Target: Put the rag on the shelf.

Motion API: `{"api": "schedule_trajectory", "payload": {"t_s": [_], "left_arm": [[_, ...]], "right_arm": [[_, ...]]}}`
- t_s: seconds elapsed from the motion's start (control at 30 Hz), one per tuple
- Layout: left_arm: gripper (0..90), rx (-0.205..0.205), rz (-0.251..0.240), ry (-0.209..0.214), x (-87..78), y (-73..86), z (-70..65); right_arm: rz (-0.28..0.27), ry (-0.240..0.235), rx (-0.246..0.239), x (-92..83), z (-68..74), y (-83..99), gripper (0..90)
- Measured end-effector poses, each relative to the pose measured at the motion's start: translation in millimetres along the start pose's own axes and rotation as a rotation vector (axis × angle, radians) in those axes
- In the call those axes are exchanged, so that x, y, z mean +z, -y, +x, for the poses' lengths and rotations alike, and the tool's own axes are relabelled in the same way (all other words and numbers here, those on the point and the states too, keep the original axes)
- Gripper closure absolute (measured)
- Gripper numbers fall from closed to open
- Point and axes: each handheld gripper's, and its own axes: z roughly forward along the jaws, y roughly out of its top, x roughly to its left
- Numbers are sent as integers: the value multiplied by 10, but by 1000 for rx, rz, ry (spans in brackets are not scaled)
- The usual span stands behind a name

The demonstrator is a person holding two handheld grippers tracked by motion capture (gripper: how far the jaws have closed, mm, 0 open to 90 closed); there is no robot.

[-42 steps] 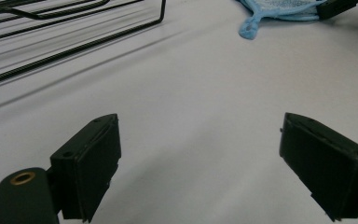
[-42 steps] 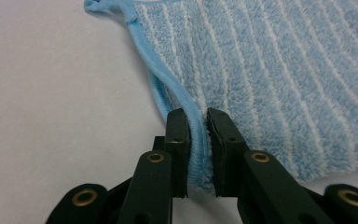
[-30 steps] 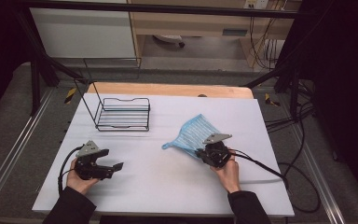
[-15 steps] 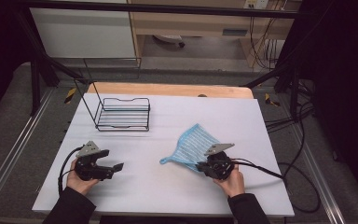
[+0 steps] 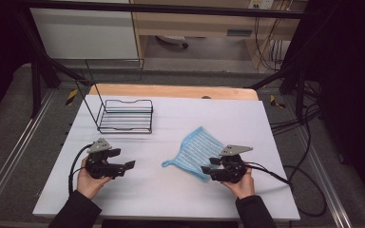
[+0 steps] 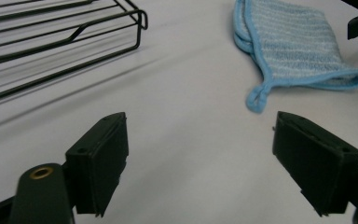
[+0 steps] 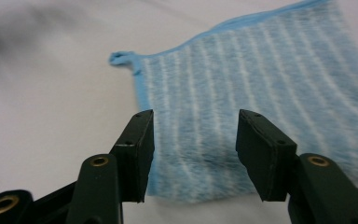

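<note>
- On the white table (image 5: 171,199), right of the middle, lies the blue striped cloth (image 5: 197,151), flat and folded, its long axis running from the far right down to the near left
- Its narrow corner with the small hanging loop (image 6: 256,100) points toward my left side; the wide end fans out toward the far edge of the table
- Bare white surface spreads on all sides of the cloth: a broad stretch between it and my left gripper (image 5: 123,161), and more toward the far edge
- At the far left stands the black wire rack (image 5: 125,116), well apart from the cloth; the near table edge runs just behind my hands
- With my right gripper (image 5: 208,165) I am at the cloth's near right edge; its jaws have just been opening and now stand apart, the cloth edge below and between them with the pads (image 7: 140,149) not pressing on it
- With my left gripper I hover over bare table, jaws wide and nothing between them, the cloth's loop ahead of them and apart
</note>
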Motion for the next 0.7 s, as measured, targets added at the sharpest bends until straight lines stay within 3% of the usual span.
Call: {"api": "schedule_trajectory", "payload": {"t_s": [0.1,0.13,0.33,0.43,0.53,0.7], "left_arm": [[224,18,17,7,129,-132,-114],[224,22,23,12,189,-178,-164],[307,55,77,32,634,-393,-459],[360,70,107,41,852,-461,-590],[394,59,127,52,1062,-483,-715],[461,52,173,48,1301,-441,-792]], "right_arm": [[-28,76,42,-39,-130,35,378],[-28,76,42,-39,-130,35,378],[-44,177,110,-45,-322,96,371],[-38,208,124,-25,-363,112,382],[-33,218,131,-9,-375,122,386],[-25,229,129,27,-371,139,389]]}}
